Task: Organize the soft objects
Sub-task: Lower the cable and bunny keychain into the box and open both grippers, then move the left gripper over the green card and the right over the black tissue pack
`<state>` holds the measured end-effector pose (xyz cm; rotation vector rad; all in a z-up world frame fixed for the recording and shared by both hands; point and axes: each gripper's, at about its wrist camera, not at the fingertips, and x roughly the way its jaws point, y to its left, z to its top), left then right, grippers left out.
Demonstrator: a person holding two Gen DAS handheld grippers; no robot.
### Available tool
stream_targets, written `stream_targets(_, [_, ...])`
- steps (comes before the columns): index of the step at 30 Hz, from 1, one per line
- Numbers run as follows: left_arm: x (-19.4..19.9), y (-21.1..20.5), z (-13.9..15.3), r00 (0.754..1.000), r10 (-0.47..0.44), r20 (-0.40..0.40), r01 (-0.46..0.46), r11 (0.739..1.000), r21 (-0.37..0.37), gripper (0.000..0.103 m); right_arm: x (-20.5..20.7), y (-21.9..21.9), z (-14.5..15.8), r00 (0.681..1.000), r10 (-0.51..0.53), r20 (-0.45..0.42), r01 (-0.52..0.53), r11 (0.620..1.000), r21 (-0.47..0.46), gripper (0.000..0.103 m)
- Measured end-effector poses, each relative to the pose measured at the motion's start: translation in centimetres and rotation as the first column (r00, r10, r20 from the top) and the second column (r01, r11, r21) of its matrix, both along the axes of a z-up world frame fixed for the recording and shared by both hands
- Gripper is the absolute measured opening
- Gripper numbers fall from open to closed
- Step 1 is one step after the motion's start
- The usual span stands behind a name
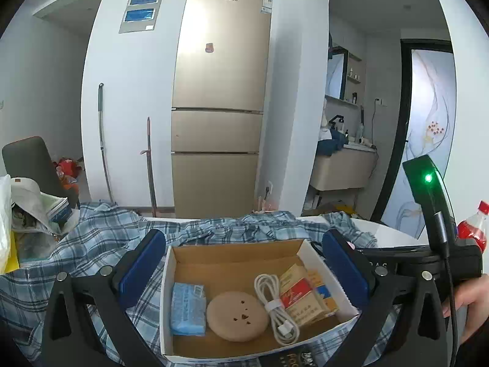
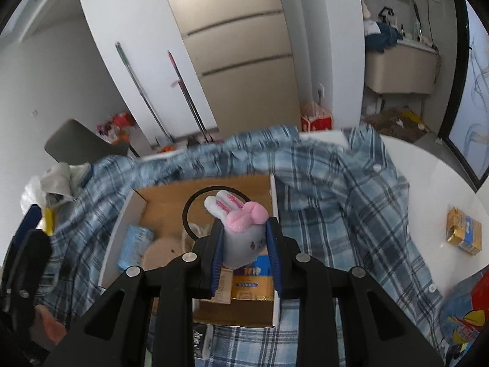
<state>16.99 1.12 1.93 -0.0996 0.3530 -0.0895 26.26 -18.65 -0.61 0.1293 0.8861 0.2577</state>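
Lying open on a blue plaid shirt (image 1: 101,244), a cardboard box (image 1: 232,263) serving as landmark here. Standing wide apart around the box, the left gripper (image 1: 244,263), one blue finger at the box's left wall and the other at its right wall, holding nothing. Resting inside the box, from left to right: a blue tissue pack (image 1: 187,309), a round beige pad (image 1: 237,316) touching the pack, a coiled white cable (image 1: 276,305) just beside the pad, and small cartons (image 1: 305,293) against the right wall. Standing well to the right of the box, a red bottle (image 1: 473,229). Hanging above the box, in the right wrist view, the right gripper (image 2: 245,257), pinching a grey plush bunny (image 2: 241,241) with white and pink ears between its blue pads, a black loop attached behind the ears. Showing under the toy inside the box (image 2: 159,195), the tissue pack (image 2: 134,244) and a yellow pack (image 2: 253,284). Lying far to the right of the box, on the white table (image 2: 452,177), a gold carton (image 2: 464,231).
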Motion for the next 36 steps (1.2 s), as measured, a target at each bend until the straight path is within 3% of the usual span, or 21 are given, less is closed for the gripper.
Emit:
stream_targets(6, [0.6, 0.0, -1.1, 0.999, -0.011, -0.042, 0.013, 0.999, 0.038, 0.103, 0.8, 0.4, -2.3, 0.998, 0.007, -0.064, -0.008, 1.0, -0.014, 0.025])
stream_targets(11, [0.0, -0.1, -0.8, 1.0, -0.014, -0.026, 0.015, 0.999, 0.031, 0.103, 1.1, 0.6, -2.9, 0.996, 0.015, -0.084, -0.016, 1.0, -0.012, 0.031])
stream_targets(13, [-0.3, 0.0, -0.5, 1.0, -0.015, -0.021, 0.016, 1.0, 0.02, 0.103, 1.0, 0.5, -2.9, 0.997, 0.009, -0.074, -0.009, 1.0, -0.002, 0.057])
stream_targets(14, [-0.3, 0.1, -0.5, 1.0, -0.016, -0.02, 0.016, 1.0, 0.015, 0.103, 1.0, 0.4, -2.7, 0.998, 0.008, -0.063, -0.008, 1.0, 0.005, 0.061])
stream_targets(22, [-1.3, 0.2, 1.0, 0.999, -0.033, -0.018, 0.032, 0.999, -0.016, 0.103, 0.3, 0.2, -0.7, 1.0, 0.008, -0.015, -0.007, 0.999, 0.032, 0.062])
stream_targets(31, [-5.8, -2.8, 5.5, 0.992, -0.076, 0.1, 0.061, 0.987, 0.147, 0.103, -3.9, 1.3, 5.3, 0.989, 0.032, 0.144, -0.036, 0.999, 0.028, 0.062])
stream_targets(36, [-8.7, -2.2, 6.5, 0.987, -0.09, 0.13, 0.07, 0.987, 0.148, 0.103, -6.8, 1.1, 7.4, 0.978, 0.004, 0.207, -0.003, 1.0, -0.002, 0.062])
